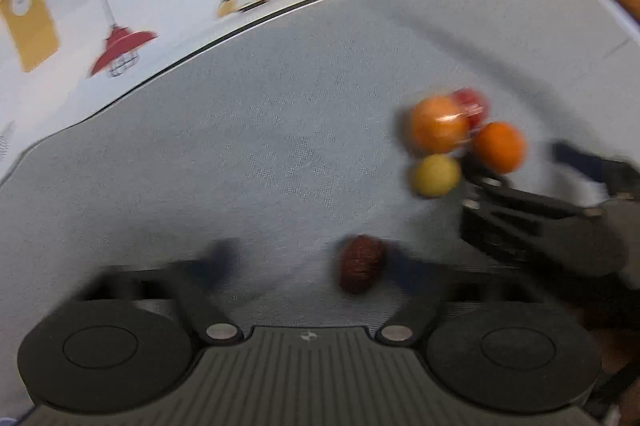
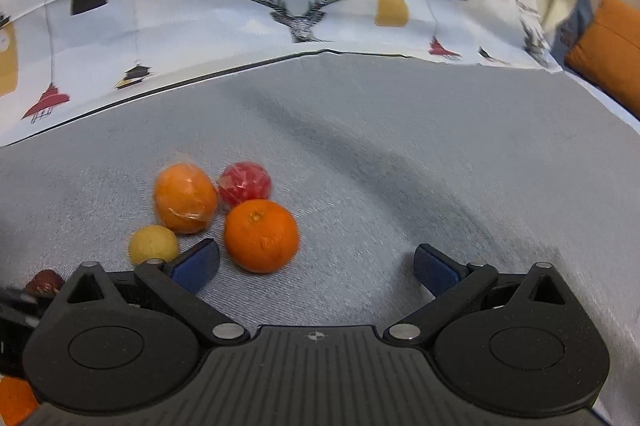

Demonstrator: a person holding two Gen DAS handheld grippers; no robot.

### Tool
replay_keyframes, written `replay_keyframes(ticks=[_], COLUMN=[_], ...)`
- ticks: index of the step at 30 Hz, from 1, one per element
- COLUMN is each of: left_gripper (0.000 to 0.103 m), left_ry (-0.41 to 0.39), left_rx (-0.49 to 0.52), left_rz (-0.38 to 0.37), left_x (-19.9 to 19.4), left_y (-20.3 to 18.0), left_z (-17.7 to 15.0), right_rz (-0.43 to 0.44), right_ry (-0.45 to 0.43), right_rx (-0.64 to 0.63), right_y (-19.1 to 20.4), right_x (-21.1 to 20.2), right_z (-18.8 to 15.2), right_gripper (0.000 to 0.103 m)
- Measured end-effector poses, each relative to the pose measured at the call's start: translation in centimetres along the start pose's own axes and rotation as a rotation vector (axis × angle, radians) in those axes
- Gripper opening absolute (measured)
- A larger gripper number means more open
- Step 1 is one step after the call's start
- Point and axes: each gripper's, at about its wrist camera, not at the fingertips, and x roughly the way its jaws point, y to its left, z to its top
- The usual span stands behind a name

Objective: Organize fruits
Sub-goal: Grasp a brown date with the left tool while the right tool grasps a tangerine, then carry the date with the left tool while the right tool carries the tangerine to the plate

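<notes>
Five fruits lie on a grey cloth surface, four in a tight cluster: an orange (image 2: 261, 236), a wrapped orange fruit (image 2: 185, 198), a wrapped red fruit (image 2: 245, 183) and a small yellow fruit (image 2: 153, 244).

The right hand-held gripper (image 2: 316, 266) is nearer the cluster. The orange sits just ahead of it and left of centre, beside the left pad, not between the pads. Jaws spread, holding nothing.

The left hand-held gripper (image 1: 308, 262) has a dark red fruit (image 1: 362, 269) lying apart from the cluster, between its blurred fingers near the right one. Jaws partly spread; contact cannot be told.
</notes>
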Motion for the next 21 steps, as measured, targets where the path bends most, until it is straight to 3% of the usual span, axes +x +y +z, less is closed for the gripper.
replay_keyframes(ticks=[1, 2, 7, 14, 21], left_gripper=[0.021, 0.022, 0.022, 0.022, 0.022], left_ry=[-0.007, -0.001, -0.019, -0.086, -0.119], left_rx=[0.014, 0.028, 0.076, 0.032, -0.028], left_rz=[-0.02, -0.029, 0.023, 0.043, 0.022], left_x=[-0.5, -0.8, -3.9, -13.9, -25.3], left_y=[-0.1, -0.3, -0.4, 1.5, 3.4], left_z=[0.0, 0.0, -1.0, -4.8, -12.6], right_rz=[0.012, 0.009, -0.017, 0.063, 0.206], right_ry=[-0.005, -0.002, 0.083, -0.044, -0.122], right_rx=[-0.032, -0.057, 0.093, 0.204, 0.172], right_y=[0.4, 0.8, -1.3, -3.9, -1.5], right_x=[-0.2, -0.5, -3.3, -16.5, -30.4], right_z=[0.1, 0.2, 0.6, 0.5, -2.0], right_gripper=[0.056, 0.036, 0.036, 0.036, 0.036])
